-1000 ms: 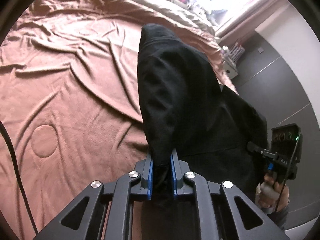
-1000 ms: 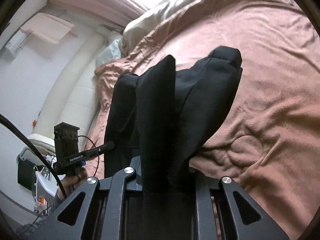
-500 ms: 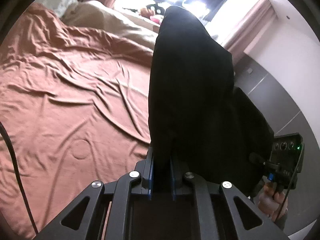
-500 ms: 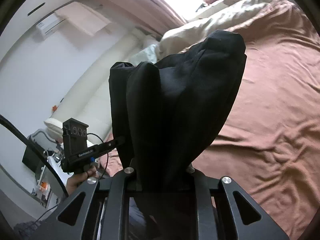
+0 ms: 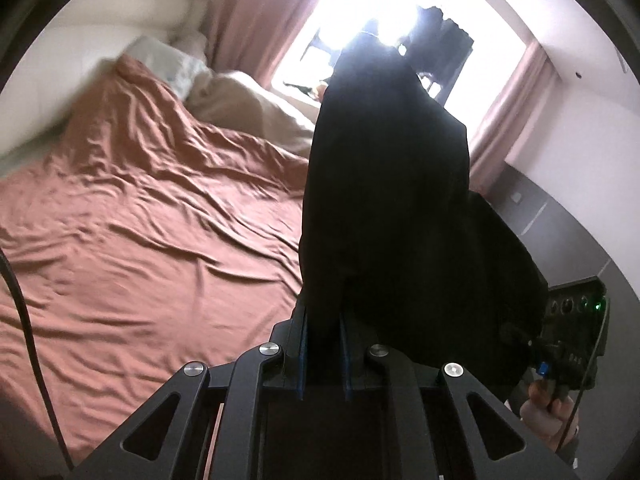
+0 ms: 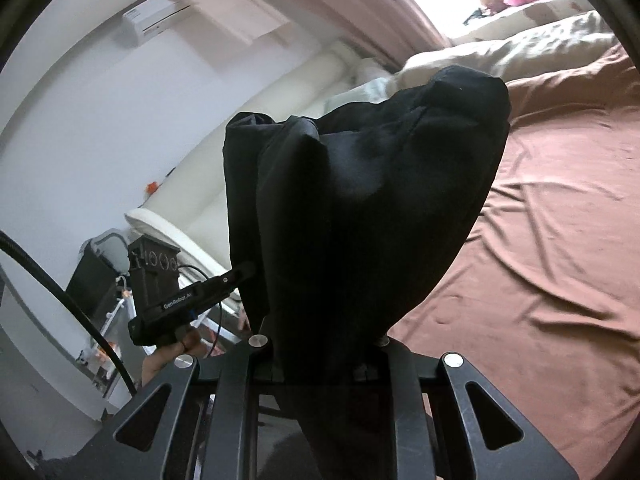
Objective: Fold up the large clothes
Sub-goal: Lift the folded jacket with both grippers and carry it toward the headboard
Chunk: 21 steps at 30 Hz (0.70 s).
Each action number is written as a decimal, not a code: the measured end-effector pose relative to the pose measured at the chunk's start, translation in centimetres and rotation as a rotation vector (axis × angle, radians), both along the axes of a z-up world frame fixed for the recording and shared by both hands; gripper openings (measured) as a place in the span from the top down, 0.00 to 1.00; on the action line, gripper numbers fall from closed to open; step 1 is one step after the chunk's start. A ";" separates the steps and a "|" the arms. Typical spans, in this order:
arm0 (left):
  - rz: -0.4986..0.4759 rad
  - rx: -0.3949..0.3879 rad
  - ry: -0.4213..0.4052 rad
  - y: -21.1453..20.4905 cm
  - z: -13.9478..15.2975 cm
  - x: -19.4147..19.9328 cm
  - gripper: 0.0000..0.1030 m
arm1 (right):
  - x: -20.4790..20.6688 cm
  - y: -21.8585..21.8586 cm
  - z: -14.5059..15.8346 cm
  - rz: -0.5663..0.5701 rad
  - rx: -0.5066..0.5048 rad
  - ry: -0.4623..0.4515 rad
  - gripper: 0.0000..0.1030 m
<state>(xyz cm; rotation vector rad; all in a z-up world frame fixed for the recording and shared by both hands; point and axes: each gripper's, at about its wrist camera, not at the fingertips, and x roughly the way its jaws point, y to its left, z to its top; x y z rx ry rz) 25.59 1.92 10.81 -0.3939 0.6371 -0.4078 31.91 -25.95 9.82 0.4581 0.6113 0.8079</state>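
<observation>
Both views now tilt upward: the window point(image 5: 384, 20) fills the top centre of the left wrist frame, and the black garment point(image 5: 384, 200) reaches up across it. In the right wrist frame, the brown bedspread point(image 6: 540, 240) slips lower right, wall filling the upper left.

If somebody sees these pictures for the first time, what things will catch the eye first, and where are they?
First, the black garment, which fills the middle of both views, clamped in the left tool and also in the right tool. Behind it spreads the wrinkled rust-brown bedcover. In the left wrist view, a glaring bright window shines at the top, between pink curtains.
</observation>
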 end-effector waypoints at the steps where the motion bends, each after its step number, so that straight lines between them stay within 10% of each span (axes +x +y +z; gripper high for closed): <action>1: 0.019 -0.010 0.000 1.6 0.1 -0.2 0.88 | 0.1 0.9 -0.1 0.012 0.000 -0.002 0.86; 21: 0.335 0.030 -0.040 23.8 -1.1 -0.3 0.89 | 13.7 21.6 -5.2 0.239 0.064 0.048 0.86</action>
